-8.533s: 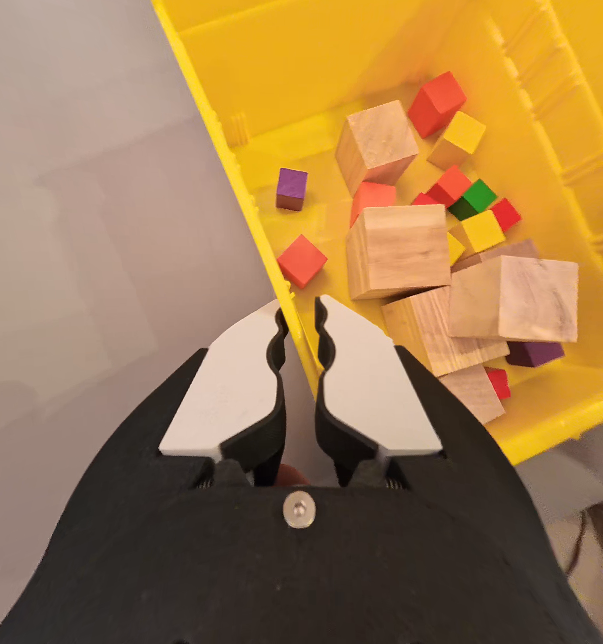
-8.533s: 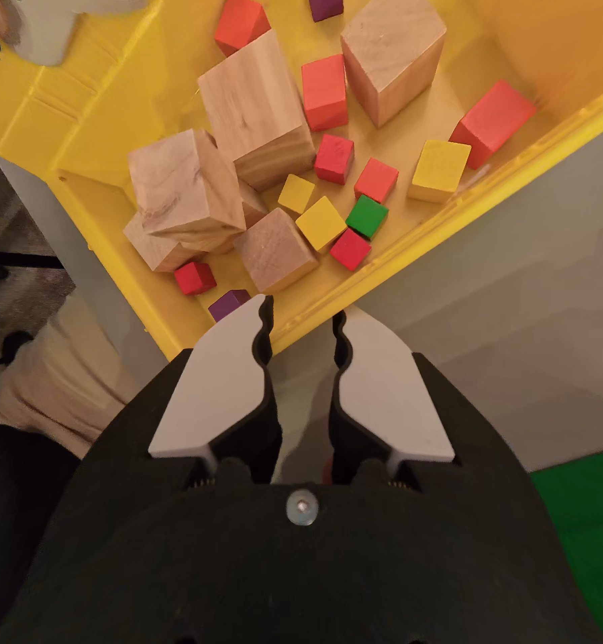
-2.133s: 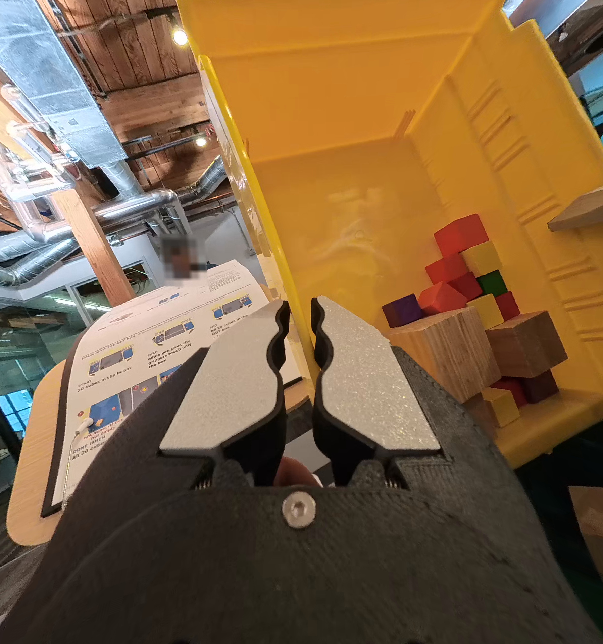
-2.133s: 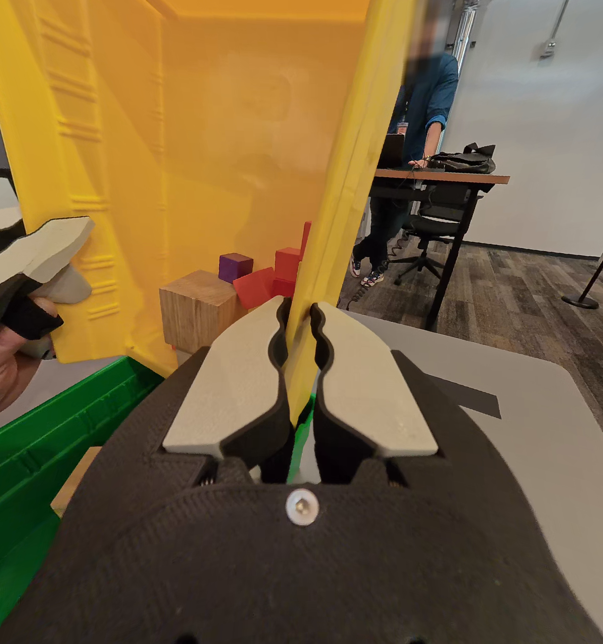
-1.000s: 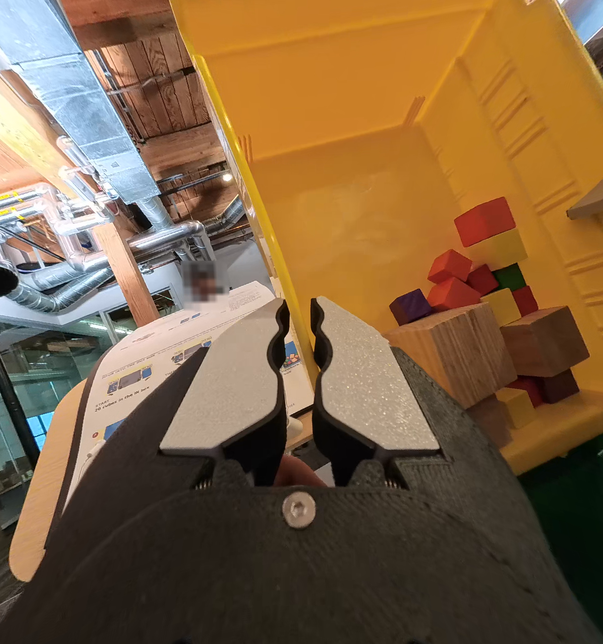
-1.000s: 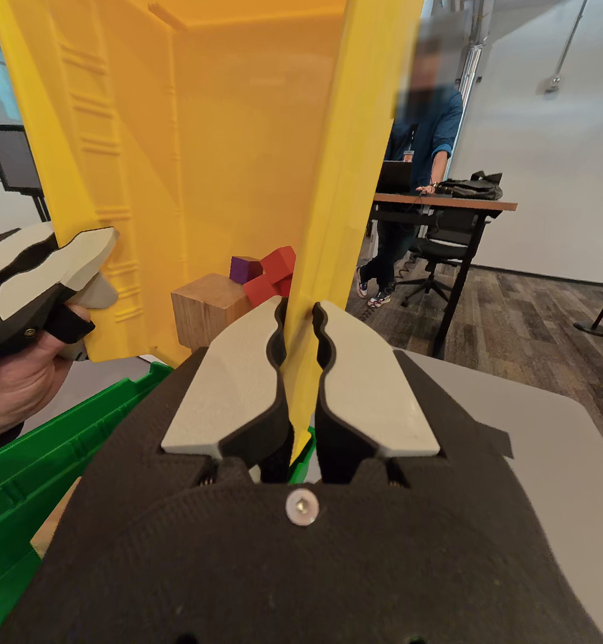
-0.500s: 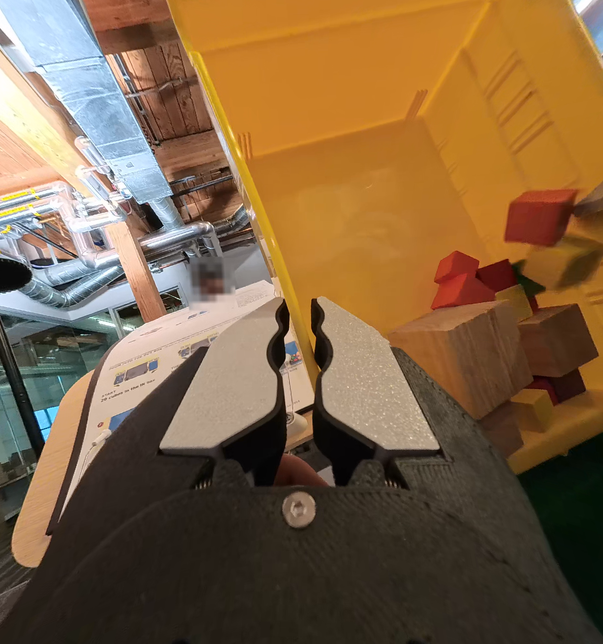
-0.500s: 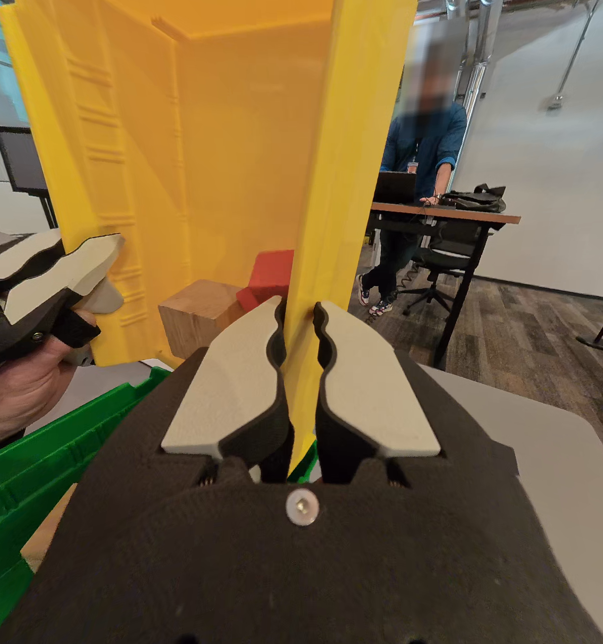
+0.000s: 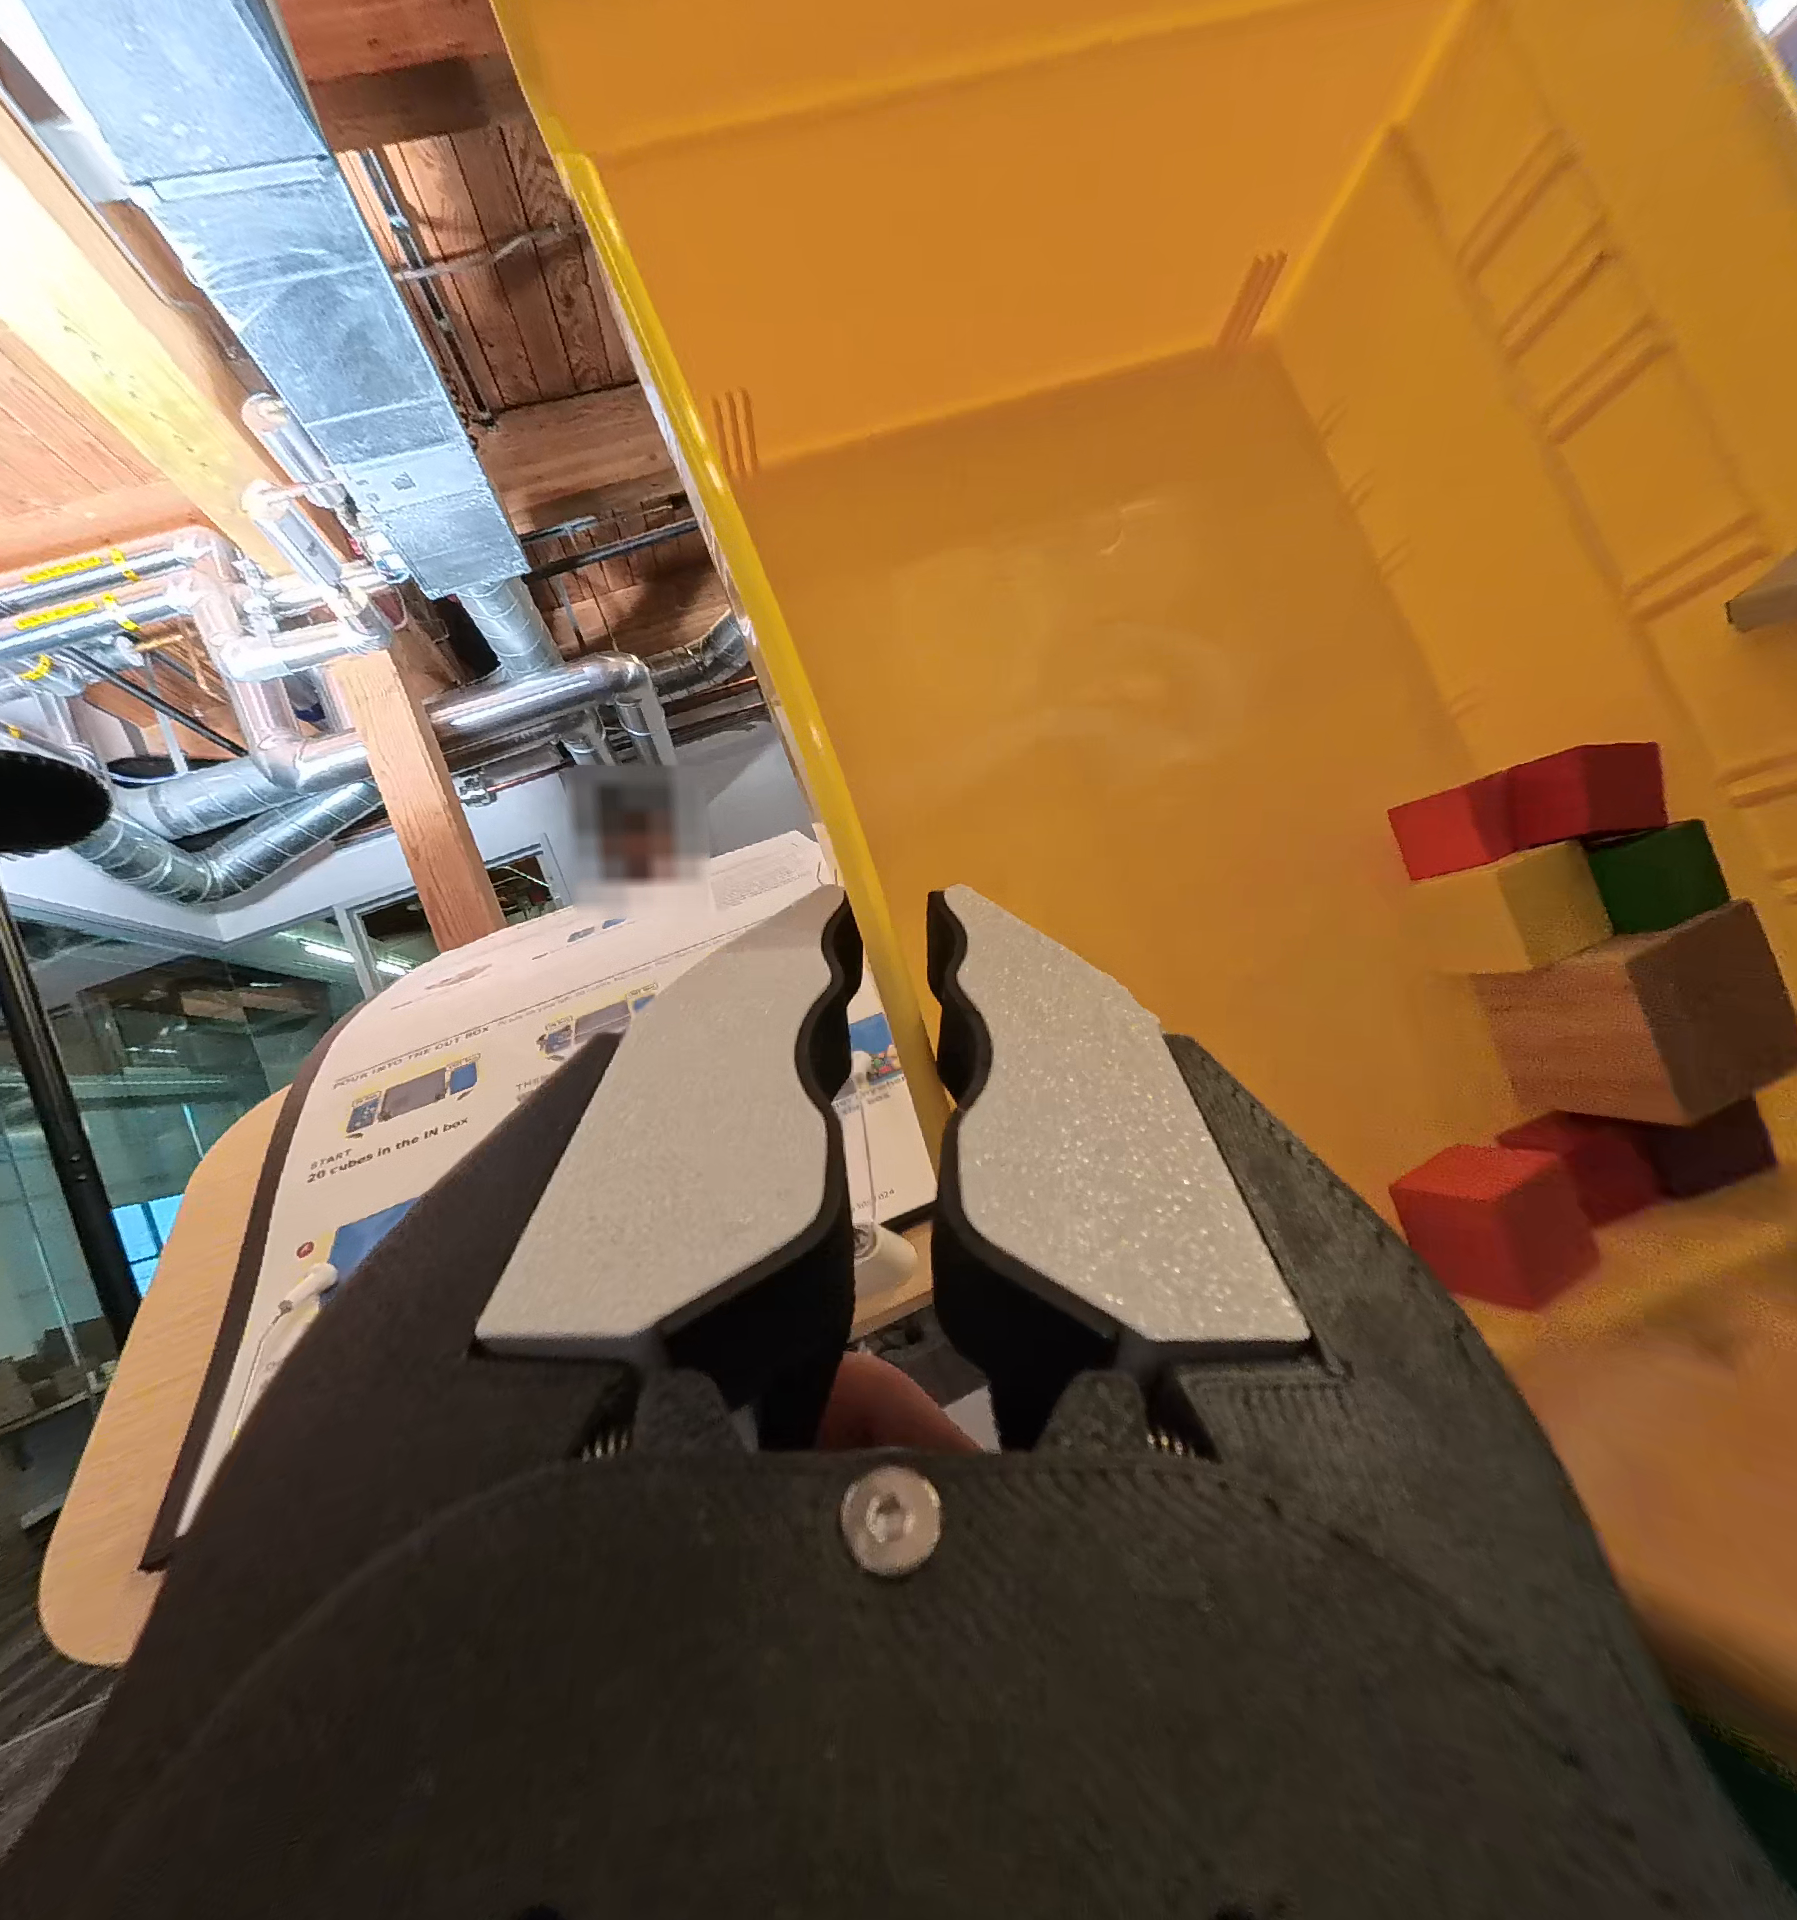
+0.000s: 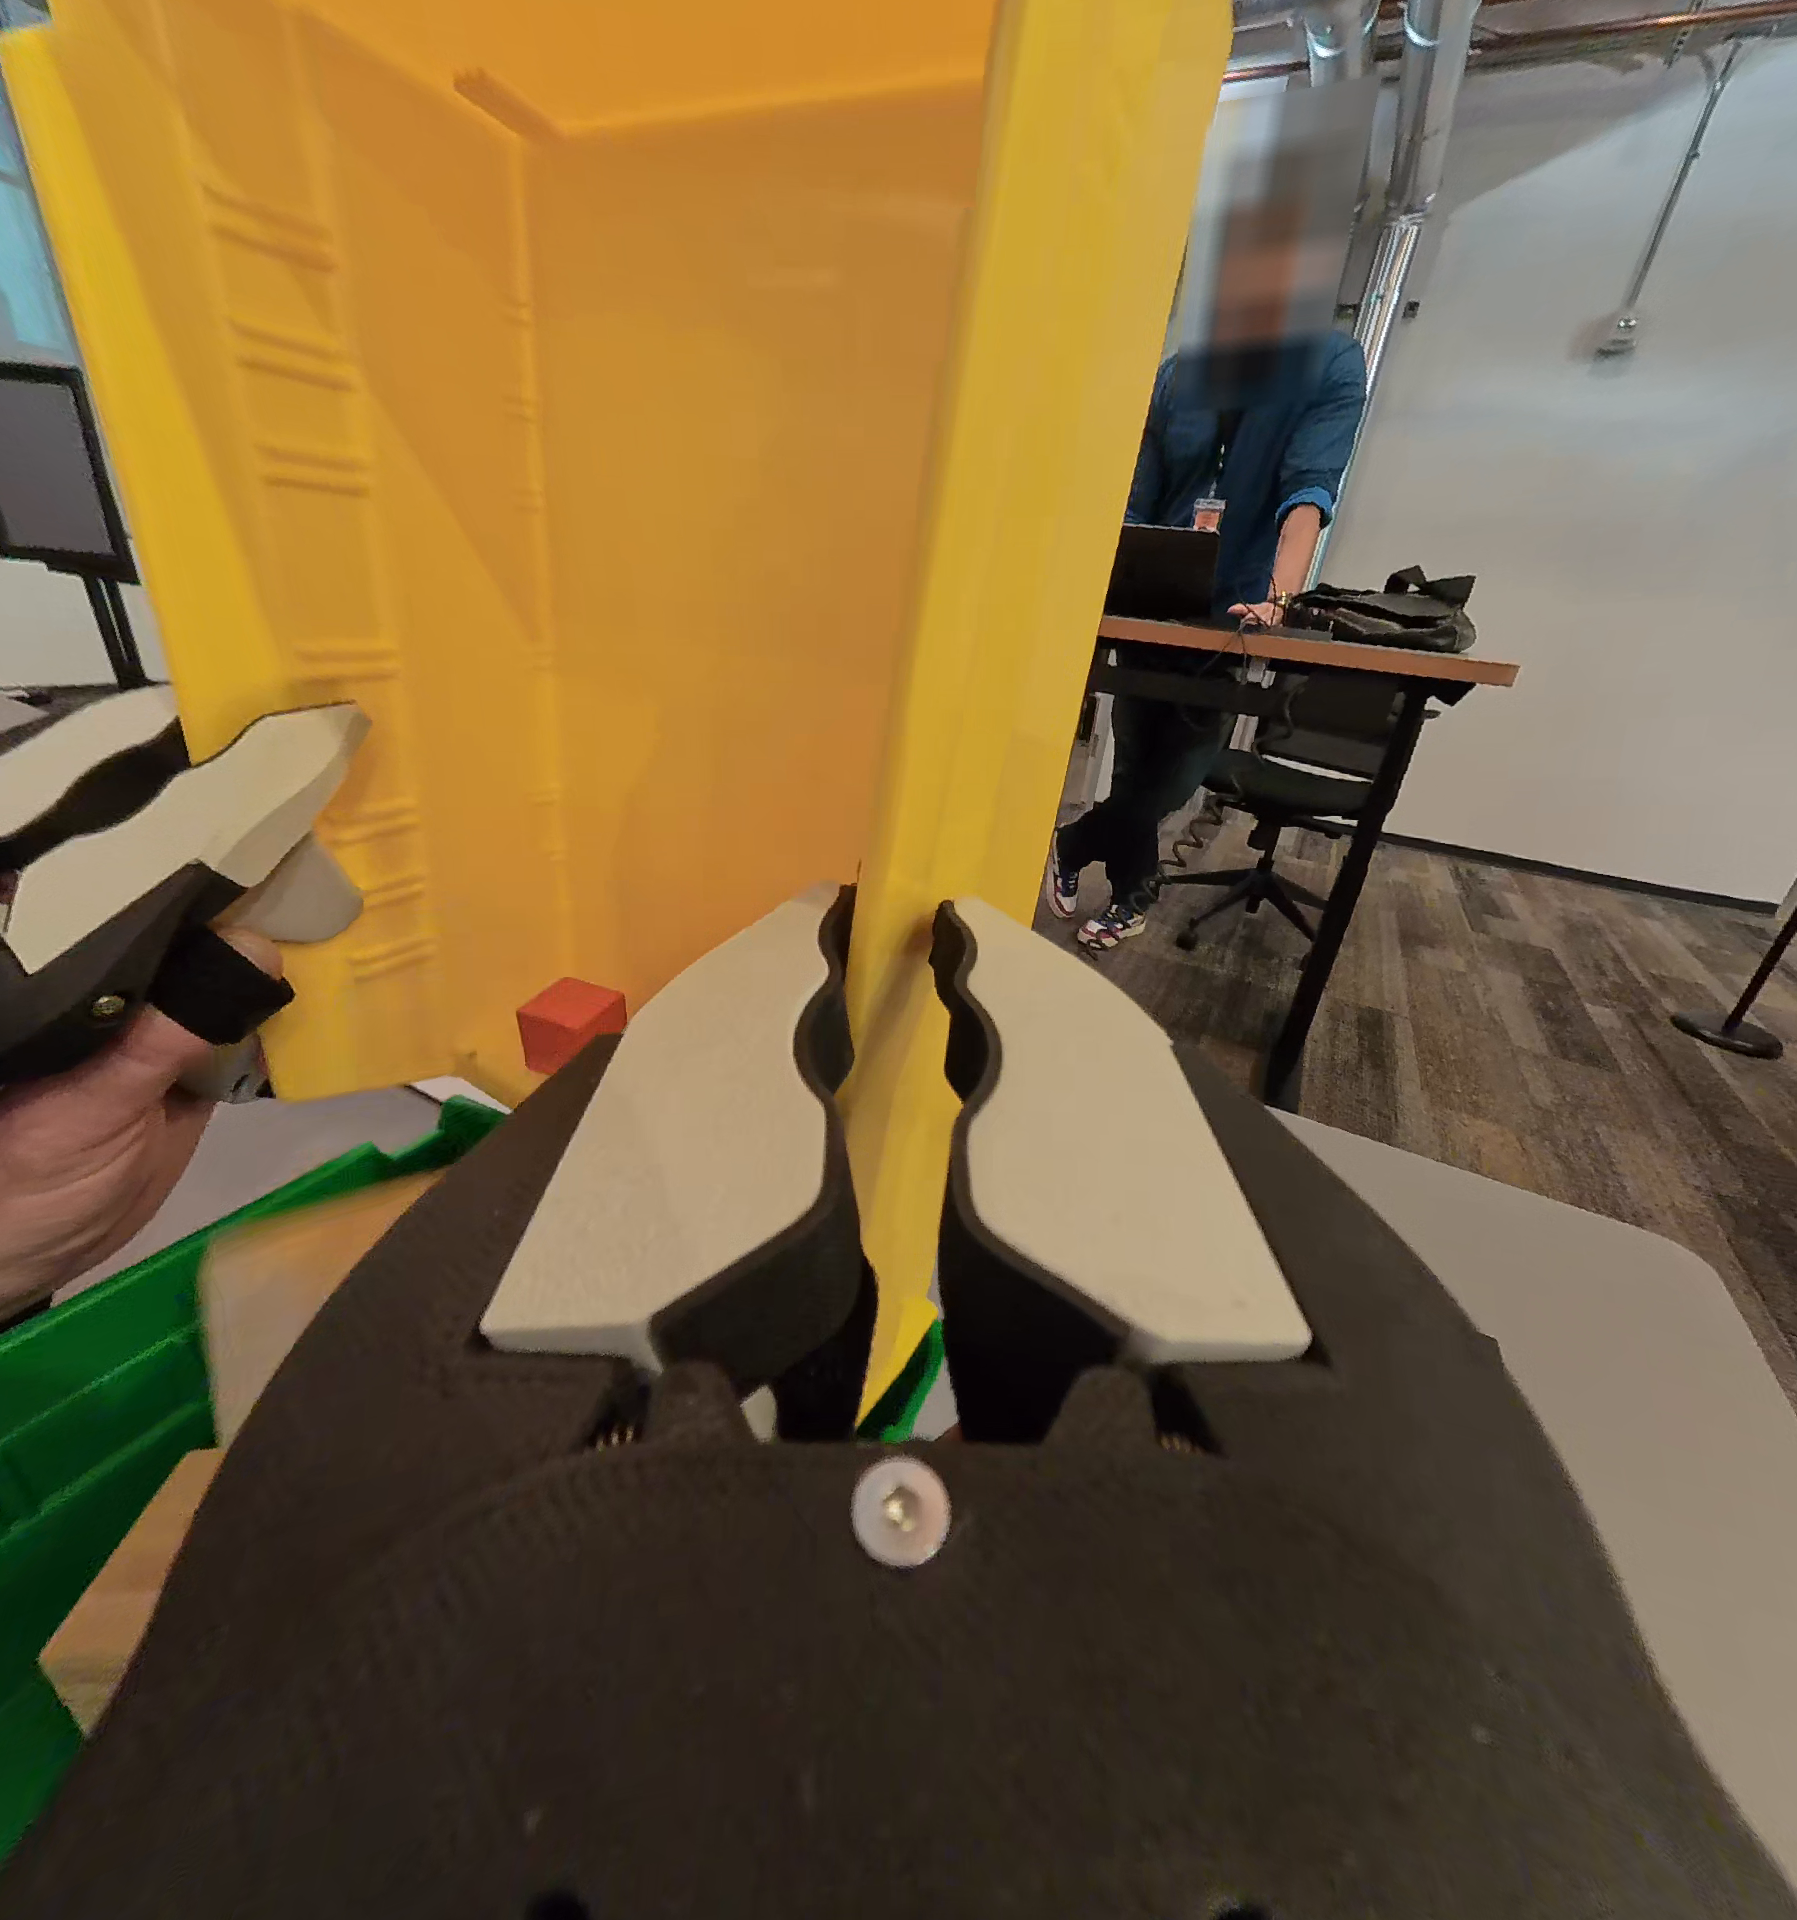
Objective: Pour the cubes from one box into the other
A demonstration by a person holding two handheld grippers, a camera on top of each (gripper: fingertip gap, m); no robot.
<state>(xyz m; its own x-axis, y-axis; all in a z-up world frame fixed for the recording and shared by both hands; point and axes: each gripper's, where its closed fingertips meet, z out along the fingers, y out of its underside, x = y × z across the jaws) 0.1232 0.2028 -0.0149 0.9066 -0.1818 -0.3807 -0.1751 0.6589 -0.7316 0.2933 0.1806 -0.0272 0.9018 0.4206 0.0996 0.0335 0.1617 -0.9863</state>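
Observation:
The yellow box [image 9: 1081, 520] is tipped up steeply, its open side facing down toward the green box [image 10: 42, 1455]. My left gripper [image 9: 892, 935] is shut on one side wall of the yellow box. My right gripper [image 10: 889, 925] is shut on the opposite wall [image 10: 1029, 520]; the left gripper [image 10: 177, 821] also shows there, at the left. Several cubes lie at the box's low end: a wooden one [image 9: 1642, 1013], red ones [image 9: 1580, 800], a green one [image 9: 1658, 878], and a red one [image 9: 1486, 1236] at the lip. A blurred wooden cube [image 10: 281, 1288] is over the green box.
A grey table [image 10: 1652, 1455] lies under the boxes. A person [image 10: 1247, 468] stands at a desk [image 10: 1341, 649] behind. A printed sheet [image 9: 406, 1091] lies on a wooden table to the left, near a black stand [image 9: 21, 810].
The yellow box has tipped steeper. The cube pile has slid down its wall. The large light wooden cube and some small ones have left the box and fall toward the green box.

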